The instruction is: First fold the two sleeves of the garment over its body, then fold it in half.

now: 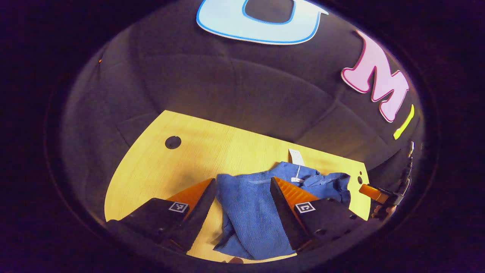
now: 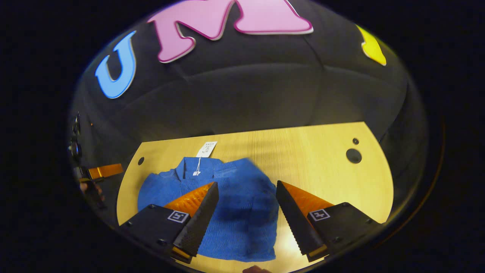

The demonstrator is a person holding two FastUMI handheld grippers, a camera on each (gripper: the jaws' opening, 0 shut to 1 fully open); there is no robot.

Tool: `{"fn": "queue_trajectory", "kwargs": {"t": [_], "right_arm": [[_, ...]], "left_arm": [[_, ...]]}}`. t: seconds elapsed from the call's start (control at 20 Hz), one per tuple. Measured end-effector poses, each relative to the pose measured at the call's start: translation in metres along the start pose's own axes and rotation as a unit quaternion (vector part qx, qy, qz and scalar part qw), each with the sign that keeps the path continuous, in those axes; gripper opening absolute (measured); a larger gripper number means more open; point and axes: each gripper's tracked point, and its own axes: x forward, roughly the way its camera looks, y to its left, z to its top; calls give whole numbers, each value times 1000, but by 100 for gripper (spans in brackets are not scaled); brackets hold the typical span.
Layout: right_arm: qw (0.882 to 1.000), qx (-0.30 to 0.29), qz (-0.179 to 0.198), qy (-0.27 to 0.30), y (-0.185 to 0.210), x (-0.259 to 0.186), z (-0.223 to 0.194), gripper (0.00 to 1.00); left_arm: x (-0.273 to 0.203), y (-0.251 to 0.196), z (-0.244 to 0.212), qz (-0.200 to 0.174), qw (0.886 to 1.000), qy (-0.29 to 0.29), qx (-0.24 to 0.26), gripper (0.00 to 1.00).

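Pale wooden table (image 2: 303,151), blue knitted sweater (image 2: 242,212) lying on it with white tag (image 2: 206,149) at collar, left gripper (image 1: 242,185) and right gripper (image 2: 246,189) both spread wide above it, holding nothing

Blue garment (image 2: 231,212) covers near table (image 2: 314,159) centre; bare wood right, far side; paper tag (image 2: 206,149) possibly loose.

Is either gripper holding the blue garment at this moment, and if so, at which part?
Nothing is held. The left gripper and the right gripper both have open jaws above the blue garment.
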Motion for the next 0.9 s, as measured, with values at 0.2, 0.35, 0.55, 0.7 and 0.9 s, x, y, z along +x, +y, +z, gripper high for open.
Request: {"fn": "queue_trajectory", "kwargs": {"t": [0.2,0.35,0.55,0.7,0.9], "right_arm": [[991,-54,5,-120,31,-105,19,99],[977,-67,6,-201,64,-193,17,98],[953,-72,-18,-293,113,-308,1,98],[932,-75,-23,-353,155,-372,-16,98],[915,-89,-31,-392,186,-422,-28,87]], "left_arm": [[-104,-19,-17,-30,994,-99,20,85],[-172,-35,-40,-37,983,-172,56,85],[-258,-48,-76,-10,953,-268,144,83],[-315,-58,-89,2,924,-343,169,83],[-365,-71,-110,-40,914,-371,162,82]]}}
